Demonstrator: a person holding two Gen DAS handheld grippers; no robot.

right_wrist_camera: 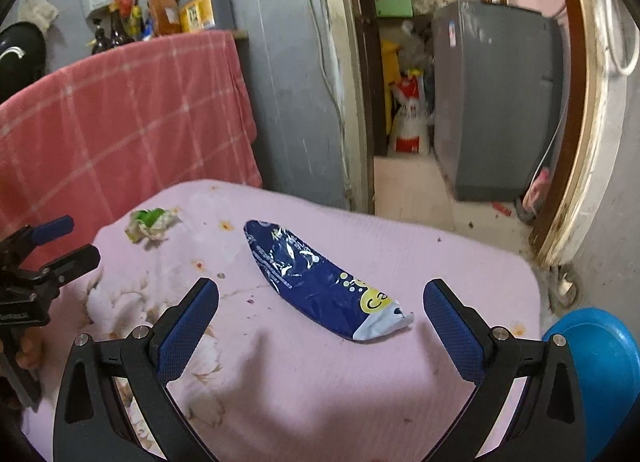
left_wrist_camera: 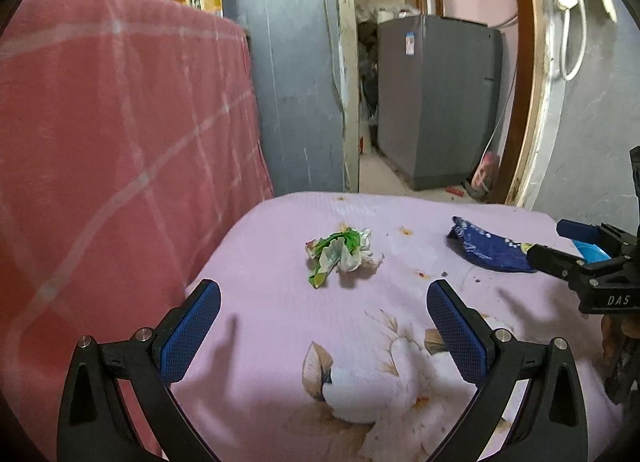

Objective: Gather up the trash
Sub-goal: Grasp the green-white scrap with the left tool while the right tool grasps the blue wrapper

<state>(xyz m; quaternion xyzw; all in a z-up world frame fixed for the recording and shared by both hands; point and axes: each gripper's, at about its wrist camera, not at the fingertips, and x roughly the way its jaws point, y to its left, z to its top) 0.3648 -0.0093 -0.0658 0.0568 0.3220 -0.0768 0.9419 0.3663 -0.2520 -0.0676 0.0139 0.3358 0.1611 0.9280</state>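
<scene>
Blue-padded fingers of the left gripper (left_wrist_camera: pixel 323 326) and right gripper (right_wrist_camera: pixel 321 326) are held wide apart, empty, above a pink cloth (left_wrist_camera: pixel 280 302). A crumpled green wrapper (left_wrist_camera: pixel 342 254) is seen ahead of the left, a flattened blue packet (right_wrist_camera: pixel 316 282) just ahead of the right.

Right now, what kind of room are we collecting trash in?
Probably a lived-in home, a kitchen or utility corner: oil jug and bottles on a shelf, a grey appliance through the doorway, and a table under a stained pink cloth bearing wrappers.

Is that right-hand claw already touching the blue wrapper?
Apart. The right wrist view shows the right gripper open, its fingers on either side of the blue wrapper, with pink cloth visible between each finger and the wrapper.
</scene>
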